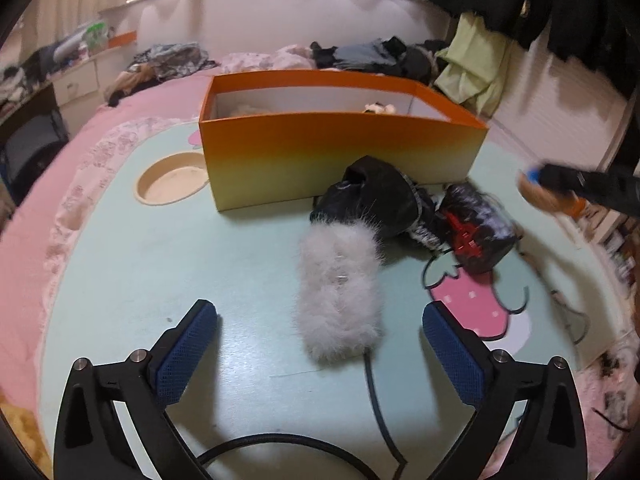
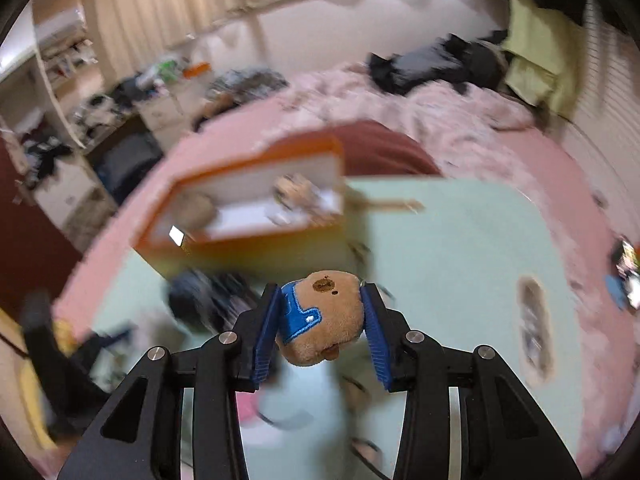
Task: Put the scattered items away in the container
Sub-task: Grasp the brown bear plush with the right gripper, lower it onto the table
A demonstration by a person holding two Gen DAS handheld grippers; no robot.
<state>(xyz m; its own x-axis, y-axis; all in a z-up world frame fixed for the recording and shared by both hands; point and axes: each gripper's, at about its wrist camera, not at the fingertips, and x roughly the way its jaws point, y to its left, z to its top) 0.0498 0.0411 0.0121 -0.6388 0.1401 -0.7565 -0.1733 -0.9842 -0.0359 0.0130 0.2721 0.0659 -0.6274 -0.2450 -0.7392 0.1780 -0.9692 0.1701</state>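
Brown plush bear (image 2: 324, 316) wears blue embroidered bib.

Cluttered pink bed (image 1: 168, 92), curtained wall (image 1: 80, 4)

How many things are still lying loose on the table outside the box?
3: a white fluffy piece nearest, a black pouch behind it, a black-and-red item to its right. More may be hidden.

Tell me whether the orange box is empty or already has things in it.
Not empty. The orange box stands open-topped, and a small plush toy shows over its rim; the right wrist view, though blurred, shows items inside.
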